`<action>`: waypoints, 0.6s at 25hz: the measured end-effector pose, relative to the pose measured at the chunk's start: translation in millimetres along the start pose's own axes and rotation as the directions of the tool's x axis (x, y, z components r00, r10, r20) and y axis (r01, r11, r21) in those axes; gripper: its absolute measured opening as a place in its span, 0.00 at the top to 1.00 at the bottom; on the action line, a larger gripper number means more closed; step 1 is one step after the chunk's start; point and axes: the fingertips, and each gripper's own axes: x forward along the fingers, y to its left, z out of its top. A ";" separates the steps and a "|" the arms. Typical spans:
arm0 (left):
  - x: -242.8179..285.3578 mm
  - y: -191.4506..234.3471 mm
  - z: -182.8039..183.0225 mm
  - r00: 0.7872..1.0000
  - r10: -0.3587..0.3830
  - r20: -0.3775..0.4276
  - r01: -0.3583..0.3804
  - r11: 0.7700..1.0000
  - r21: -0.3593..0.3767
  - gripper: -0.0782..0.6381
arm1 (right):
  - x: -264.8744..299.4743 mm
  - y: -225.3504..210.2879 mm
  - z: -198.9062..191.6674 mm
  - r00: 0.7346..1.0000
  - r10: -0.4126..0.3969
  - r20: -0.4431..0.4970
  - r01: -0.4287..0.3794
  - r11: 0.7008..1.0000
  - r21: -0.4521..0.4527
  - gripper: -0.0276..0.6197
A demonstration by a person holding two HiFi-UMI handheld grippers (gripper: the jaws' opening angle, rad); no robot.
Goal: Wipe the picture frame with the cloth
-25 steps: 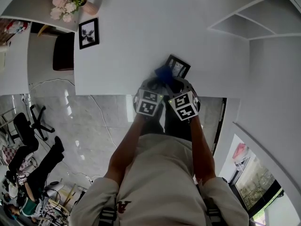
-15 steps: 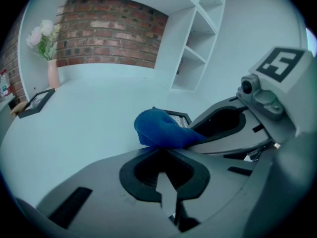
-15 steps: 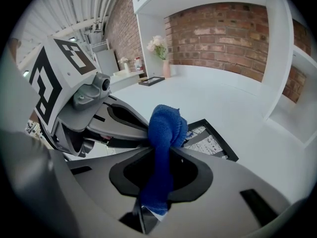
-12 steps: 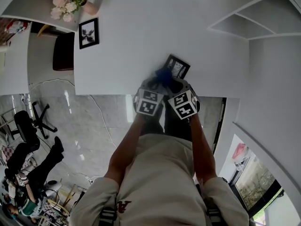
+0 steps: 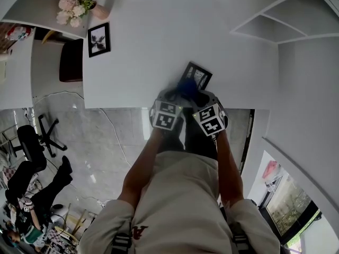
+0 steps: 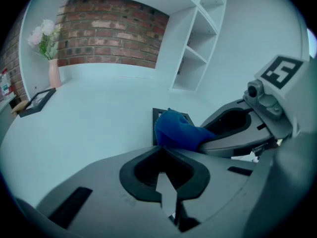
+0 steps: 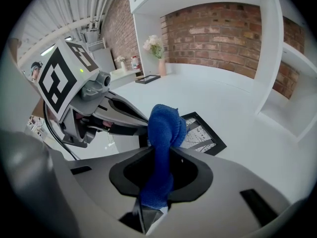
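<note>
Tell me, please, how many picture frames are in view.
2. The near picture frame lies by the table's front edge, partly behind the blue cloth; the far picture frame sits far left, near the flower vase.

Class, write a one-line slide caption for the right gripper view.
Right tool clamps a blue cloth; a black picture frame lies flat on the white table beyond.

A white table (image 5: 159,46) fills the upper part of the head view, with a vase of pink flowers (image 5: 74,5) at its 11 o'clock corner and a small black-framed print (image 5: 99,39) lying flat just beside the vase. A dark seat (image 5: 71,60) stands off the table's edge at 10 o'clock (tucked close against it), and white shelves (image 5: 275,28) sit at 2 o'clock. On the pale marble floor (image 5: 116,142) an office chair (image 5: 34,139) stands at 9 o'clock, with a person (image 5: 32,194) near it at 8 o'clock.
</note>
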 end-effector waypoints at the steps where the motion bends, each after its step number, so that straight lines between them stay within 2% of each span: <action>1: 0.0 0.0 -0.1 1.000 0.000 0.000 0.000 1.000 -0.001 0.89 | -1.7 -1.7 -0.7 1.000 -0.006 0.002 0.006 1.000 0.005 0.83; 15: 0.2 0.1 0.0 1.000 0.008 -0.003 -0.008 1.000 0.006 0.89 | -28.0 -40.0 -27.7 0.994 -0.111 -0.012 0.111 0.988 0.103 0.83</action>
